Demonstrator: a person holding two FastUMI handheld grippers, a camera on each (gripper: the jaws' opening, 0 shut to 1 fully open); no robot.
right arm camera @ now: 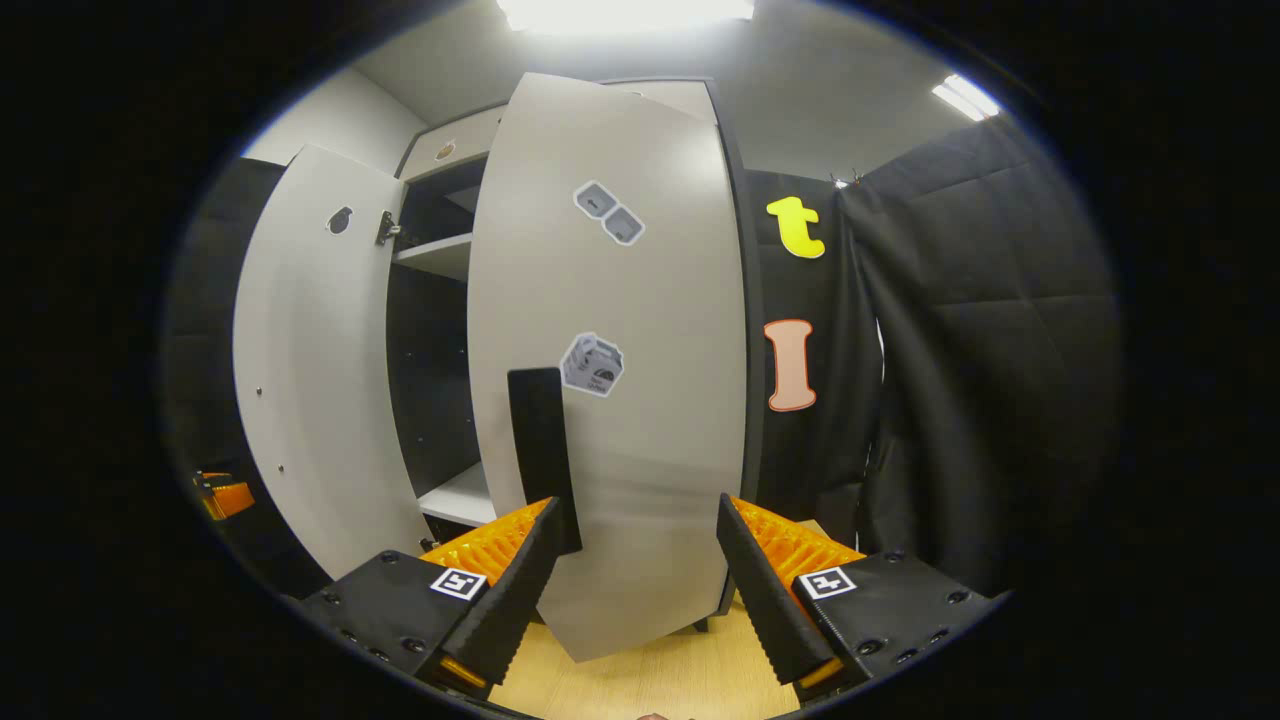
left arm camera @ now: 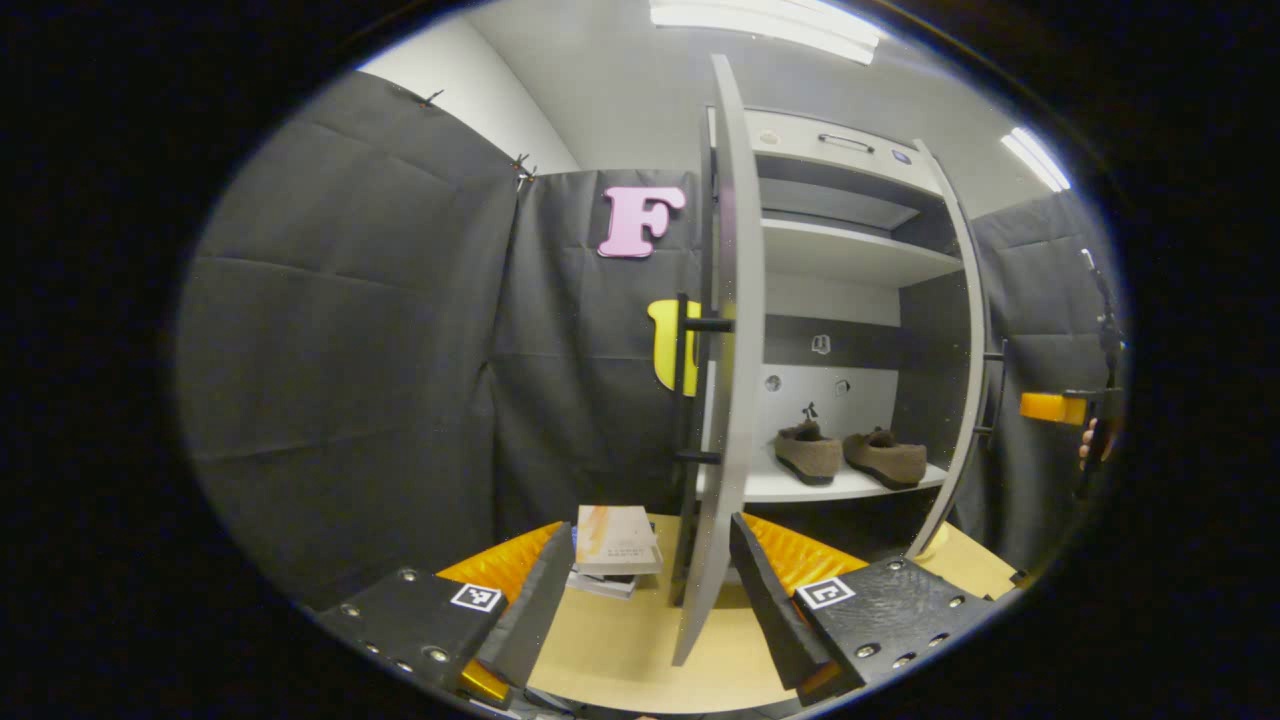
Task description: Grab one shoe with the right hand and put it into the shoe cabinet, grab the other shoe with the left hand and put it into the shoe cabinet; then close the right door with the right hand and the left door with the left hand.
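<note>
Two brown shoes [left arm camera: 808,452] [left arm camera: 885,458] stand side by side on the shoe cabinet's lower shelf [left arm camera: 800,488]. In the left gripper view the left door [left arm camera: 735,350] stands open, edge-on straight ahead, its black handle [left arm camera: 690,390] on the outer side. My left gripper [left arm camera: 650,590] is open just in front of that door's lower edge, holding nothing. In the right gripper view the right door's outer face [right arm camera: 640,330] is close ahead, with its black handle [right arm camera: 540,450] just above the left finger [right arm camera: 515,590]. My right gripper [right arm camera: 640,570] is open and holds nothing.
A stack of books [left arm camera: 615,545] lies on the wooden tabletop [left arm camera: 620,650] left of the cabinet. The right door [left arm camera: 965,350] stands open with the other gripper [left arm camera: 1055,407] and a hand beyond it. The left door's inner face [right arm camera: 310,400] and the other gripper [right arm camera: 225,495] sit at left.
</note>
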